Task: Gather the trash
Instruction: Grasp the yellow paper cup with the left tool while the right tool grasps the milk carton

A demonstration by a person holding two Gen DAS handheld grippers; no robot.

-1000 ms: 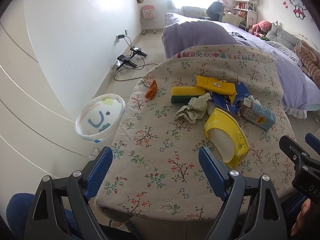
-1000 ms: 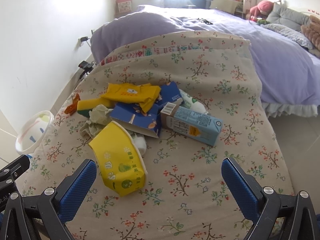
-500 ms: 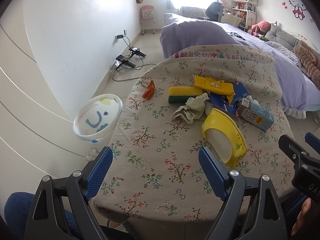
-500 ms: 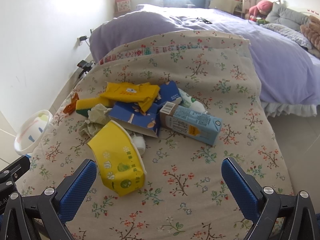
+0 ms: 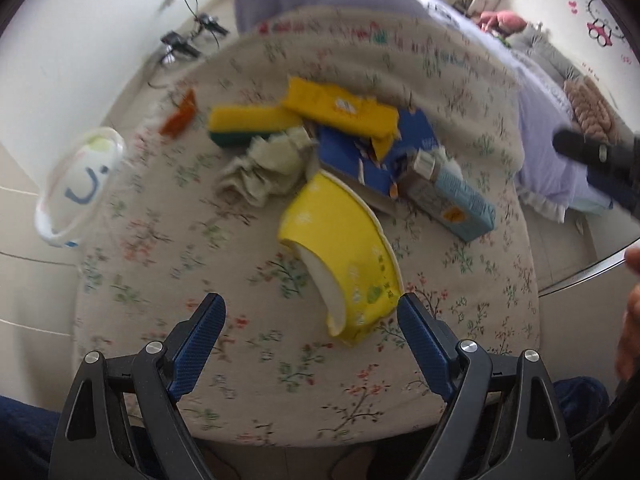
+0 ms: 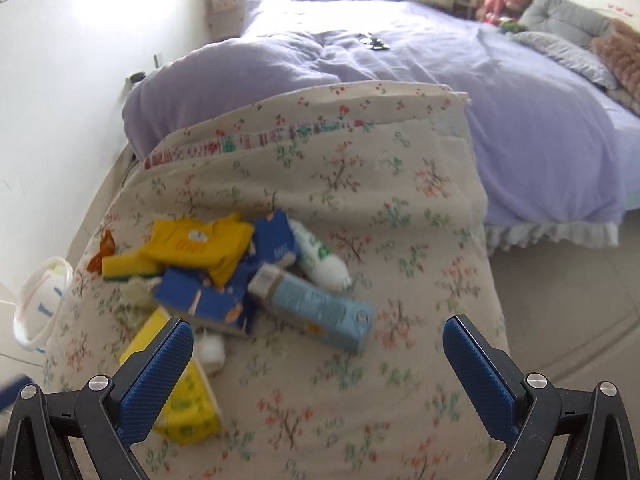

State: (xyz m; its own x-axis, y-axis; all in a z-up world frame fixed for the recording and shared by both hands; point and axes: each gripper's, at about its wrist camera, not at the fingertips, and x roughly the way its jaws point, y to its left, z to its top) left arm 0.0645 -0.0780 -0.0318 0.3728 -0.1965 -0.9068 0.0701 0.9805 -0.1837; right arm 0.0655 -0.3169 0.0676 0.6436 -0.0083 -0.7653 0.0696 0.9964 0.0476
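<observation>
A pile of trash lies on the floral tablecloth (image 5: 168,272): a crushed yellow paper bowl (image 5: 344,256), a light blue carton (image 5: 452,200), a torn blue box (image 5: 360,152), a yellow wrapper (image 5: 340,110), a yellow-green sponge (image 5: 248,122), a crumpled tissue (image 5: 264,172) and an orange wrapper (image 5: 178,118). My left gripper (image 5: 310,328) is open and empty, just short of the yellow bowl. My right gripper (image 6: 316,364) is open and empty, just short of the blue carton (image 6: 320,310). A white bottle (image 6: 320,258) lies behind the carton.
A white bin with a smiley face (image 5: 78,184) stands on the floor left of the table, also in the right wrist view (image 6: 40,304). A bed with a purple cover (image 6: 460,92) lies beyond the table. Cables (image 5: 188,36) lie on the floor by the wall.
Both grippers have moved forward over the table toward the pile. The left one now hangs close over the yellow bowl, the right one near the blue carton. Both stay open.
</observation>
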